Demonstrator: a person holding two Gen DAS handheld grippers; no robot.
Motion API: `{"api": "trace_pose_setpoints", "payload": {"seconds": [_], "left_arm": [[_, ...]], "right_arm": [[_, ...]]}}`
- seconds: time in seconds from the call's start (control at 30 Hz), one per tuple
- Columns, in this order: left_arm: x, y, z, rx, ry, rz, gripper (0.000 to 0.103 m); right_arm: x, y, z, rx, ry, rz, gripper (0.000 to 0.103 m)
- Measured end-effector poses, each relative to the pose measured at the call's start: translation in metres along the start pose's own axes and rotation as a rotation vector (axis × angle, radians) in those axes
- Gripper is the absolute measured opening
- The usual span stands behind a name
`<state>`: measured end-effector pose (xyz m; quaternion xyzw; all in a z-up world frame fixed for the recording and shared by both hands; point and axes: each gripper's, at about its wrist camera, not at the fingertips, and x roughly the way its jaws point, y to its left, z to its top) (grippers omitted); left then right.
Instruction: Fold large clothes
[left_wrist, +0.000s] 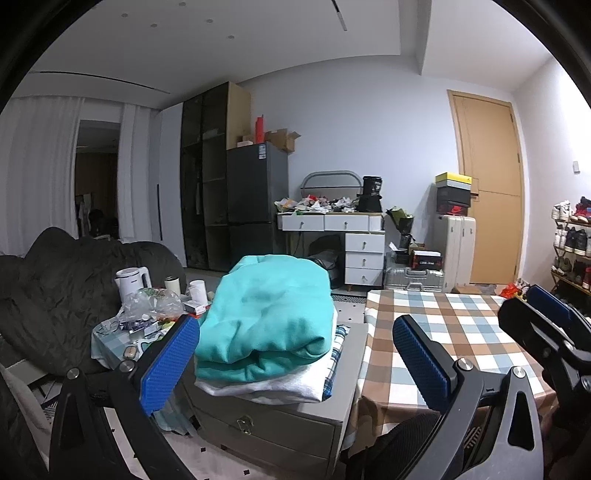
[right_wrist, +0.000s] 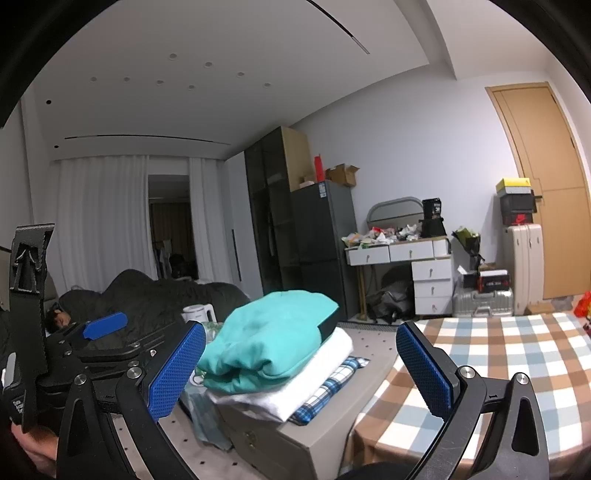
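A folded teal garment (left_wrist: 264, 314) tops a stack with a white garment (left_wrist: 273, 387) and a blue plaid one (left_wrist: 336, 354) on a grey drawer cabinet (left_wrist: 280, 424). The stack also shows in the right wrist view (right_wrist: 269, 339). My left gripper (left_wrist: 295, 363) is open and empty, held off in front of the stack. My right gripper (right_wrist: 301, 367) is open and empty, its fingers framing the stack from a distance. The right gripper shows at the right of the left wrist view (left_wrist: 546, 317); the left gripper shows at the left of the right wrist view (right_wrist: 103, 328).
A table with a checked cloth (left_wrist: 454, 332) stands right of the cabinet. A cluttered side table with a white kettle (left_wrist: 131, 282) is at left, by a dark sofa (left_wrist: 55, 295). A white desk (left_wrist: 343, 229), suitcases (left_wrist: 458, 243) and a door (left_wrist: 487, 184) are behind.
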<state>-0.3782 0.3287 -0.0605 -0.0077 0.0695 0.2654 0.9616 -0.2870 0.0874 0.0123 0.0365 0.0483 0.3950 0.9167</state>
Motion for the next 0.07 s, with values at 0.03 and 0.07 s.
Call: {"api": "trace_pose_setpoints", "payload": {"seconds": [0.03,0.07], "left_arm": [[0.0002,-0.0006,-0.0002,-0.001,0.005,0.003,0.102],[0.0011,-0.0013,-0.0003,-0.003,0.009,0.000,0.102]], "right_arm": [[0.0010,-0.0007,0.0000,0.002,0.002,0.000,0.103],[0.0012,-0.0012,-0.0002,0.002,0.002,-0.001,0.103]]}}
